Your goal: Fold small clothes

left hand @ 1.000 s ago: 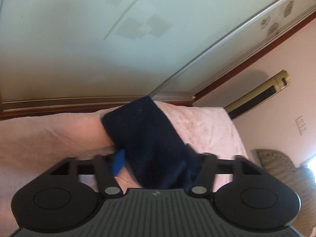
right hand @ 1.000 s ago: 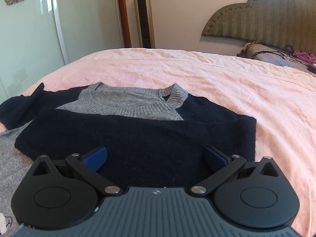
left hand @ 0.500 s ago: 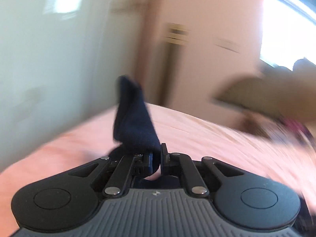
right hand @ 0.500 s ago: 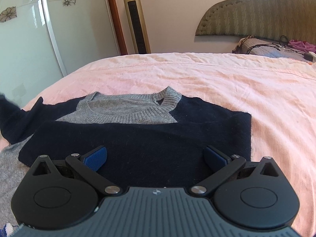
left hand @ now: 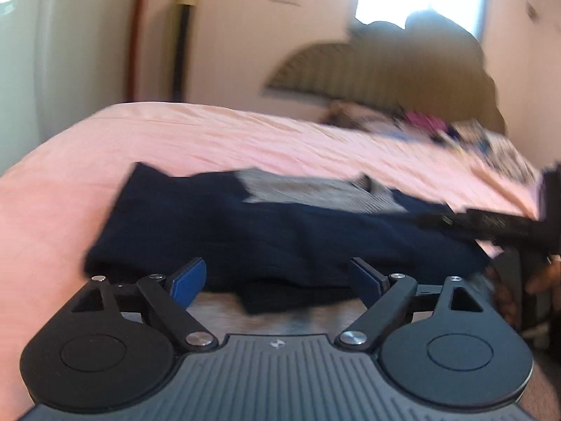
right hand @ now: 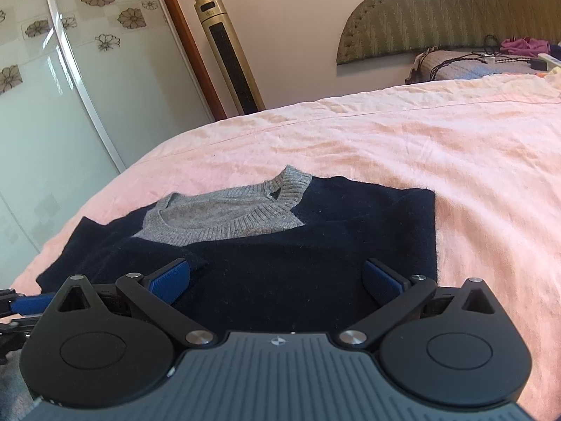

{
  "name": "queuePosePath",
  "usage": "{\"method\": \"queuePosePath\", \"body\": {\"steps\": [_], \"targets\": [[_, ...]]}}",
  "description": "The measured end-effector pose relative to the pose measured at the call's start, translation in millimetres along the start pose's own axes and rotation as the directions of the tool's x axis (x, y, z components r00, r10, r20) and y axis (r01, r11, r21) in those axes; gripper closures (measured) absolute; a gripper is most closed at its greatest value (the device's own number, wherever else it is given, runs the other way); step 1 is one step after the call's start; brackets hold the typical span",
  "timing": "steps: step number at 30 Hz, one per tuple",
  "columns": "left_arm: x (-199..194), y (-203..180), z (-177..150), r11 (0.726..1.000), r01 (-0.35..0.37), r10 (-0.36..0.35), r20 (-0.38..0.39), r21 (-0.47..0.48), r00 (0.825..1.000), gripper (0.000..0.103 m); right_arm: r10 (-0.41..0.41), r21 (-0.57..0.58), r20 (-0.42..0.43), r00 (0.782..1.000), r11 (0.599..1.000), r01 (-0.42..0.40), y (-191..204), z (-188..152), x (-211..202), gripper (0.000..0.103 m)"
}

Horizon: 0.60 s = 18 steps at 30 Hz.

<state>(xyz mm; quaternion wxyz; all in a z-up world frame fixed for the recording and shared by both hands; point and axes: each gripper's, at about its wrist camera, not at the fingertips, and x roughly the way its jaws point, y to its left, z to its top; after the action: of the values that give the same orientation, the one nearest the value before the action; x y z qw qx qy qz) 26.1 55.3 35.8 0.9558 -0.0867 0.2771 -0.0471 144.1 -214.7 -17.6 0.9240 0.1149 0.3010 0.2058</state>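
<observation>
On the bed, left view: sweater (left hand: 273, 231) lies flat on the pink sheet (left hand: 210, 140) — navy with a grey chest, picture blurred.
Left gripper (left hand: 277, 277): jaws spread wide, nothing between them, blue pads (left hand: 186, 279) just over the sweater's near edge.
Far right, left view: the right gripper (left hand: 491, 226) reaches in over the sweater.
Right view: sweater (right hand: 266, 245) with both sleeves folded across the front — grey collar toward the headboard (right hand: 448, 10).
Right gripper (right hand: 277, 277): jaws wide apart, empty, above the navy fold.
</observation>
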Motion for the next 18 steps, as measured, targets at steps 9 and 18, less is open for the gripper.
{"method": "queuePosePath", "body": {"steps": [9, 18], "targets": [[4.8, 39.7, -7.3, 0.977, -0.017, 0.024, 0.034, -0.211, 0.999, 0.014, 0.321, 0.425, -0.107, 0.941, 0.87, -0.249, 19.2, 22.9, -3.6, 0.0], [9.8, 42.4, -7.4, 0.972, -0.017, 0.022, 0.019, -0.233, 1.0, 0.014, 0.29, 0.365, -0.306, 0.907, 0.915, -0.17, 63.8, 11.7, 44.4, 0.034]]}}
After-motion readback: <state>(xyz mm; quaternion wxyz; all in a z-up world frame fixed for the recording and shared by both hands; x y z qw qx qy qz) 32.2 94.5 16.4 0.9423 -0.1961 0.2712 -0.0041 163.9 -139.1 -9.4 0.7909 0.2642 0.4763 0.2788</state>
